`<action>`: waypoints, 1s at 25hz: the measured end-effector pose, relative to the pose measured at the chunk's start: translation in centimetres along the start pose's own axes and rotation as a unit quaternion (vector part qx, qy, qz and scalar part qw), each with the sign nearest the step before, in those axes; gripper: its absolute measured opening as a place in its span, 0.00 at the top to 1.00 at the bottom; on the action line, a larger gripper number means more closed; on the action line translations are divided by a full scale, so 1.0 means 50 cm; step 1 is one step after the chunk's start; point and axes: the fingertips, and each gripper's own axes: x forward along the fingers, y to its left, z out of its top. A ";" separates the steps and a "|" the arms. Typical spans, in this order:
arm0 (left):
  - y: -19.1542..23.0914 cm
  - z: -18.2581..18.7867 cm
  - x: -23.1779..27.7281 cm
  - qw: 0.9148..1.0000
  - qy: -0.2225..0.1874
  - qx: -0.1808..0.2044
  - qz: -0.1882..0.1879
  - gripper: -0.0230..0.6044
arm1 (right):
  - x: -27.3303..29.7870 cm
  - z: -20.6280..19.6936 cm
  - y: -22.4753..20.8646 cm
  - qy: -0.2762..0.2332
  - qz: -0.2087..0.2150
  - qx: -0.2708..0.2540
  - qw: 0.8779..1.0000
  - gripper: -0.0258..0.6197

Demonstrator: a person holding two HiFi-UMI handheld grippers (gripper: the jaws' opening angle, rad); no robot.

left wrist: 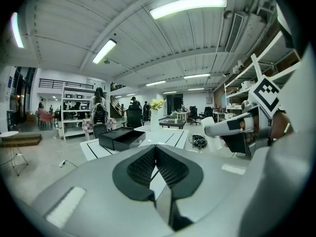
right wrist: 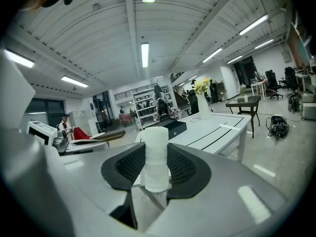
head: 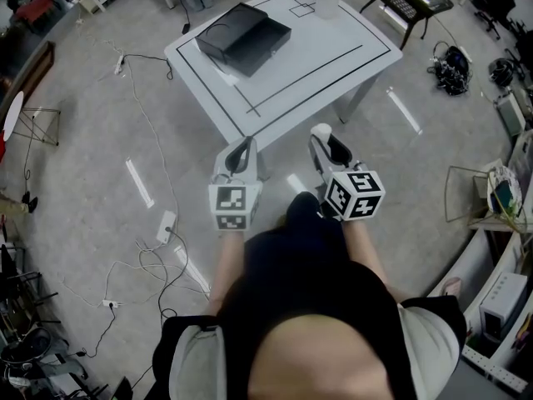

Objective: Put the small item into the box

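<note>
Right tool (right wrist: pixel 156 154) pinches an upright white roll (right wrist: pixel 157 132); left tool (left wrist: pixel 155 151) pressed together; black box (head: pixel 243 37) ahead on the worktop (head: pixel 333 57).

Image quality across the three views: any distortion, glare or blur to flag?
Head view: evenly lit, edges bent by the wide lens, black box sharp on the table. Left gripper view: strong fisheye with black corners, ceiling lamp blown out. Right gripper view: same curvature, white roll between the jaws in focus.

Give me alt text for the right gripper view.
The right hand-held gripper is shut on a white roll upright between its jaws. Beyond it, a white table carries a black box and a vase of yellow flowers.
</note>
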 end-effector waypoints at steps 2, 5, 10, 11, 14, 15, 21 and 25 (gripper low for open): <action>-0.001 -0.003 -0.002 1.000 0.003 0.000 -0.001 0.95 | -0.002 -0.003 0.002 0.001 0.000 0.000 1.000 0.75; -0.003 -0.011 -0.002 1.000 0.004 -0.004 -0.001 0.95 | -0.001 -0.007 0.001 0.003 0.000 -0.001 1.000 0.75; 0.003 -0.012 0.011 1.000 0.006 -0.007 0.002 0.95 | 0.010 -0.006 -0.004 0.007 0.002 -0.001 1.000 0.75; 0.005 -0.011 0.015 1.000 0.007 -0.007 0.003 0.95 | 0.014 -0.003 -0.006 0.008 0.003 -0.001 1.000 0.75; 0.010 -0.004 0.033 1.000 0.006 -0.007 0.003 0.95 | 0.029 0.007 -0.016 0.008 0.003 -0.001 1.000 0.75; 0.012 -0.002 0.041 1.000 0.005 -0.007 0.004 0.95 | 0.036 0.010 -0.021 0.008 0.002 -0.001 1.000 0.75; 0.021 0.011 0.088 1.000 0.006 -0.008 0.002 0.95 | 0.084 0.040 -0.044 0.009 0.008 -0.008 1.000 0.75; 0.035 0.023 0.125 1.000 0.005 -0.008 0.005 0.95 | 0.122 0.064 -0.056 0.011 0.017 -0.014 1.000 0.75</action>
